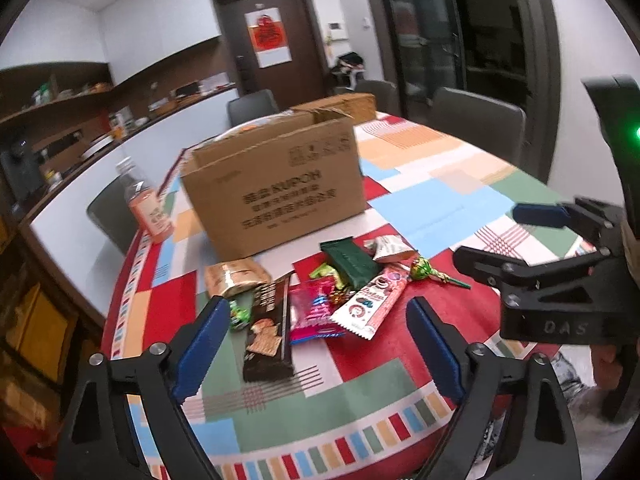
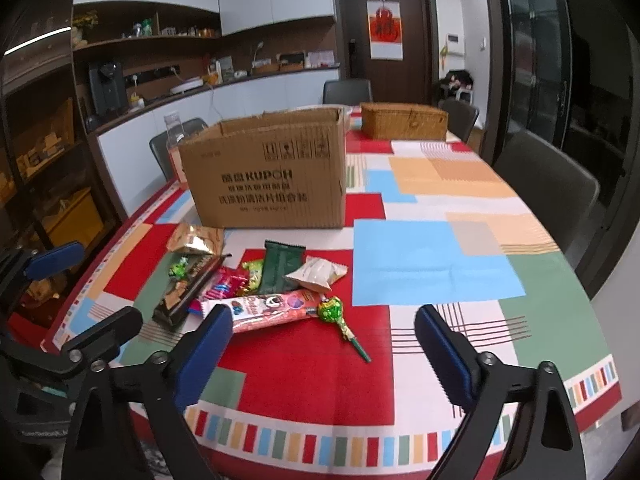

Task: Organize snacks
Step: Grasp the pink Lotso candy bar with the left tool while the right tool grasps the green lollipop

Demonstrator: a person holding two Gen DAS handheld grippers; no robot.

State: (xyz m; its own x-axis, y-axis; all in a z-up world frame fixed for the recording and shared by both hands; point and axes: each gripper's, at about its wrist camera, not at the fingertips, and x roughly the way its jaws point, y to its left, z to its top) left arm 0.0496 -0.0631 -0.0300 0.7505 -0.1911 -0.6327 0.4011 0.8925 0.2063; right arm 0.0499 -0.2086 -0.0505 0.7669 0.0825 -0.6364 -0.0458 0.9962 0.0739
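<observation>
Left gripper [image 1: 312, 344] held above the near edge of the table [image 1: 460, 208], jaws spread wide, nothing between them; blue pads [image 1: 200, 344] on both fingers. Right gripper [image 2: 322, 354] also above the near edge, jaws released and empty, seen as well from the left wrist view at the right side.

Snack pile lying a little in from the near edge, toward the left edge, in front of the cardboard box [image 2: 268, 172]. In the pile: long dark biscuit packet [image 1: 268, 336] pointing to the near edge; gold packet [image 1: 234, 276] behind it, just beside the box front; small green candy [image 2: 179, 268] between these two; dark green wrapper [image 2: 278, 266] in the middle; white packet [image 2: 316, 274] touching its right side; magenta packet [image 1: 314, 314] partly under the pink-and-white bar [image 2: 264, 308]; green lollipop [image 2: 336, 312] at the right end of the bar, stick toward the near edge.

Box open at the top, standing near the left edge. Plastic bottle [image 1: 146, 208] with orange label just beside the box, at the left edge. Wicker basket [image 2: 404, 120] at the far edge. Grey chairs [image 2: 548, 176] around the table.
</observation>
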